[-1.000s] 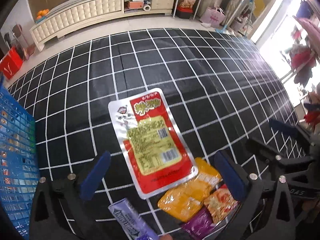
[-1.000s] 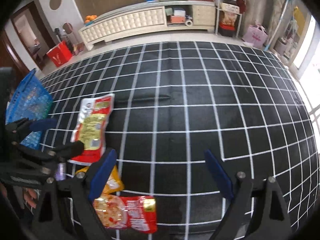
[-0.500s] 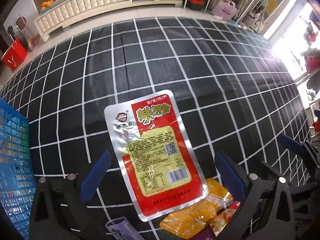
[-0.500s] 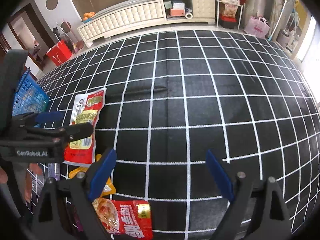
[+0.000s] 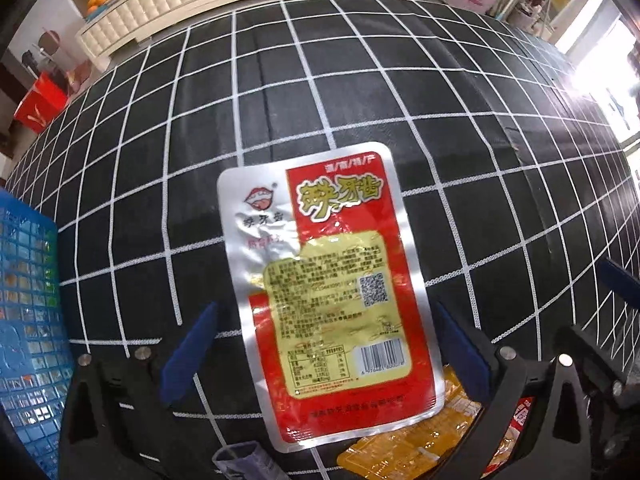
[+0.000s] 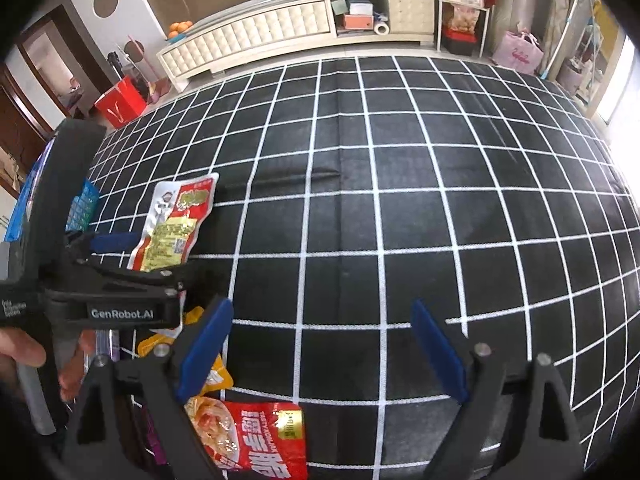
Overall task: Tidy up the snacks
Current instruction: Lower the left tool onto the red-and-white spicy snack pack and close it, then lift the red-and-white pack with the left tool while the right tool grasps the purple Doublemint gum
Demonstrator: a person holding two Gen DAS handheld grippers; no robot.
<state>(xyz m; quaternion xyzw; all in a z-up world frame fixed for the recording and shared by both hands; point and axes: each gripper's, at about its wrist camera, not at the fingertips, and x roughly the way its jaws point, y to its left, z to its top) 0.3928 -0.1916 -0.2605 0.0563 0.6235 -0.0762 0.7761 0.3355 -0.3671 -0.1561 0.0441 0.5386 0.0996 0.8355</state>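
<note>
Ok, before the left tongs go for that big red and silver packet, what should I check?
1. Left tongs open: ok, blue pads spread wide.
2. Red and silver packet centred between the pads: ok, its lower half lies between them.
3. Packet free of neighbours: not ok, its lower edge overlaps the orange packet.
4. Blue basket nearby: ok, at the left edge.
5. Right tongs clear: ok, open over bare cloth.
6. Pads touching the packet: cannot tell.
</note>
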